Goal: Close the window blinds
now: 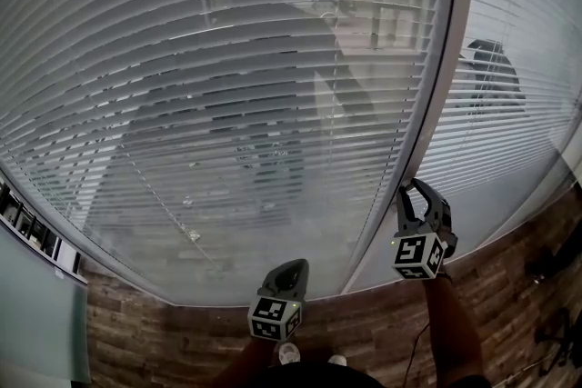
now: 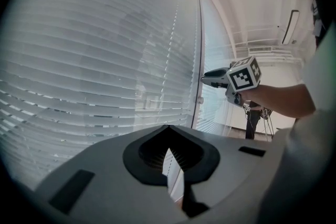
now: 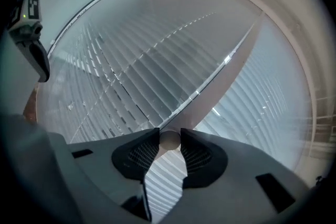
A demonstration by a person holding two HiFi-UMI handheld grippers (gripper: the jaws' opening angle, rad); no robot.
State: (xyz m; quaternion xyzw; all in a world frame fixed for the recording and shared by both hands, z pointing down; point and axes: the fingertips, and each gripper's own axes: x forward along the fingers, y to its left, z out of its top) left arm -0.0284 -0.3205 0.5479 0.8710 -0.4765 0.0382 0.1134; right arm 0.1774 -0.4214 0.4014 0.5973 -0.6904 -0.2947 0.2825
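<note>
Left claw (image 1: 291, 266) is closed, tips meeting, with nothing between them, and it points at the window blinds (image 1: 227, 86), whose slats stand partly open. Right claw (image 1: 416, 188) is clamped on a round white knob (image 3: 169, 140) at the window post (image 1: 436, 104) between two blind panels.

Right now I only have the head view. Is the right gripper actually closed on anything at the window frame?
Observer: Yes. In the right gripper view, the right gripper has both pads pressed on a small pale round knob, which lines up with the frame between the two panes.
Operator: And is the left one holding anything?
Observer: No. The left gripper view shows the left gripper with its jaws together at the tips and nothing between them.
</note>
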